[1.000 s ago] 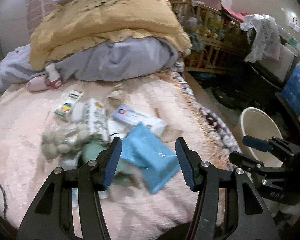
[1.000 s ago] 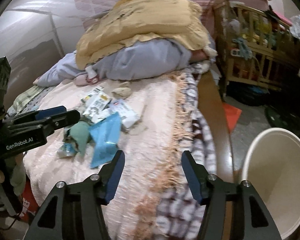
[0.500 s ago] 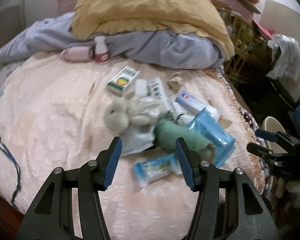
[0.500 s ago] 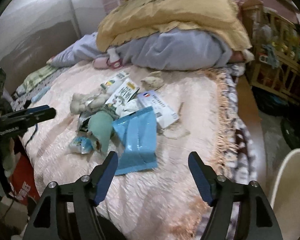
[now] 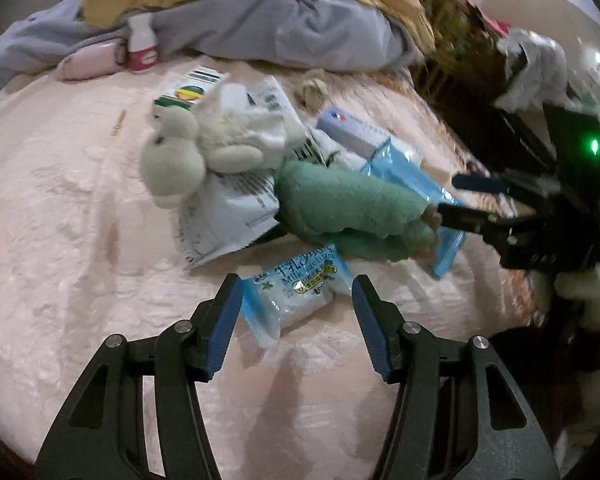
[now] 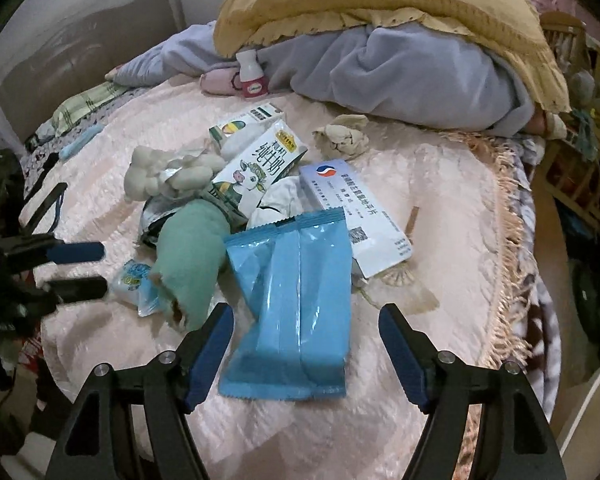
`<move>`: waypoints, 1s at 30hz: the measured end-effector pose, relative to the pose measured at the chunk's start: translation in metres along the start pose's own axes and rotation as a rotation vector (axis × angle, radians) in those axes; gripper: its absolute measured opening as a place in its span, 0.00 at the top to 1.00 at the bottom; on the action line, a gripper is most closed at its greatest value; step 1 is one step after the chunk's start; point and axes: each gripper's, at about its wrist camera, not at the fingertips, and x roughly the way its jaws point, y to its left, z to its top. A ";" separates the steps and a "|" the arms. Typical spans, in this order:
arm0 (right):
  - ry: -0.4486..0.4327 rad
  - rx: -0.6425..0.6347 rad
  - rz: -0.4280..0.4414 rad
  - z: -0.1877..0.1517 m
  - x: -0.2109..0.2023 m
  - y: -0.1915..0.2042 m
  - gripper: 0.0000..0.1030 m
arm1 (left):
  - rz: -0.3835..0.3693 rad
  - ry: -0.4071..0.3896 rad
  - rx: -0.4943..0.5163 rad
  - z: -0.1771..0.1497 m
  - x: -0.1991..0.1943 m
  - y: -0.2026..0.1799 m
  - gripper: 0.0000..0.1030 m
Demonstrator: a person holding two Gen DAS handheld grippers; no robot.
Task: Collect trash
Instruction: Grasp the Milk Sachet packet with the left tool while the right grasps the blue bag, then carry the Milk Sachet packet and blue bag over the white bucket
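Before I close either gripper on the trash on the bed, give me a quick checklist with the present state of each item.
1. Left gripper open: ok, nothing pinched.
2. Small milk snack wrapper lined up between the left fingers: ok, it lies on the bedspread just ahead of the tips.
3. Right gripper jaws opening: ok, pads off the wrapper.
4. Big blue wrapper between the right fingers: ok, flat and centred.
5. Green soft toy clear of both grabs: not ok, it overlaps the small wrapper's end.
6. Bin within reach: cannot tell, only a pale rim shows.
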 end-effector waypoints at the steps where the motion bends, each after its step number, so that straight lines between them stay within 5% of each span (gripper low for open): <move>1: 0.004 -0.003 0.003 0.001 0.003 0.001 0.26 | 0.008 0.001 0.024 0.000 0.004 -0.002 0.46; 10: 0.072 -0.049 0.006 0.008 0.039 0.012 0.26 | 0.023 0.048 0.118 0.006 0.033 -0.005 0.46; 13: 0.066 -0.057 -0.002 0.004 0.042 0.014 0.48 | -0.002 0.074 0.110 0.004 0.040 -0.008 0.47; 14: 0.059 -0.062 -0.013 0.001 0.040 0.014 0.51 | -0.004 0.074 0.104 0.004 0.041 -0.008 0.48; 16: 0.042 -0.051 0.002 -0.002 0.032 0.010 0.52 | -0.012 0.073 0.088 0.003 0.041 -0.010 0.71; 30: -0.089 0.035 0.015 -0.023 -0.039 -0.003 0.53 | -0.026 -0.009 0.045 0.007 -0.008 -0.042 0.73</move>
